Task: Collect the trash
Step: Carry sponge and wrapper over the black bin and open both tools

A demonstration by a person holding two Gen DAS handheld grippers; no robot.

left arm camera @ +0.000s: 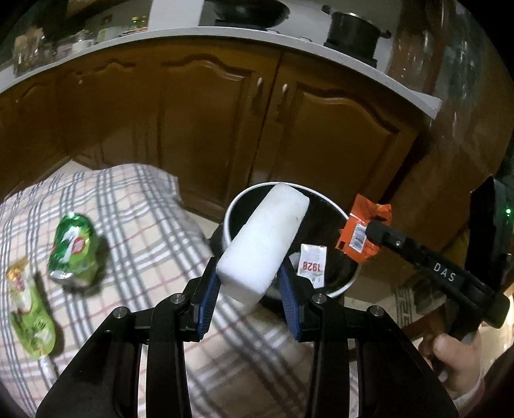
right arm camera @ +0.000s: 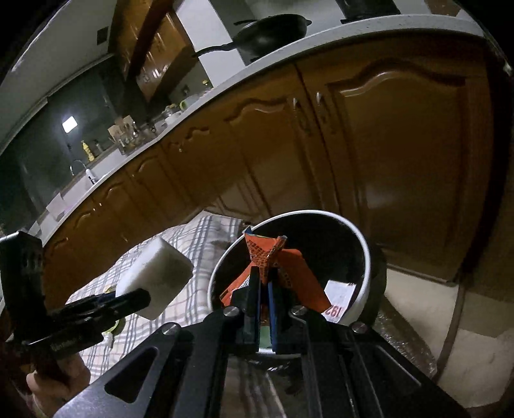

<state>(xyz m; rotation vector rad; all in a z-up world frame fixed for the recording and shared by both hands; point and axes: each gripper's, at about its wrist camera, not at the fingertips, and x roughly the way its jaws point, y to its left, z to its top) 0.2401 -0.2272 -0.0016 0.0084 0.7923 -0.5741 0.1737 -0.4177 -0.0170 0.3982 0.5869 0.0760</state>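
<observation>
My left gripper [left arm camera: 249, 283] is shut on a white foam block [left arm camera: 263, 234] and holds it tilted over the near rim of a white-rimmed black bin [left arm camera: 340, 289]. My right gripper [right arm camera: 264, 283] is shut on an orange wrapper [right arm camera: 273, 263] above the bin [right arm camera: 359, 238]; it shows from the side in the left wrist view [left arm camera: 369, 230]. A white paper slip printed 1928 [left arm camera: 311, 263] lies inside the bin. A crushed green can [left arm camera: 75, 249] and a green pouch [left arm camera: 29, 318] lie on the checked cloth [left arm camera: 144, 231] to the left.
Brown cabinet doors [left arm camera: 208, 122] stand behind the bin under a white counter [left arm camera: 225, 35] with a black pot [left arm camera: 351, 30] and a pan [right arm camera: 273, 32]. The cloth-covered surface ends beside the bin. Tiled floor [right arm camera: 465, 321] lies to the right.
</observation>
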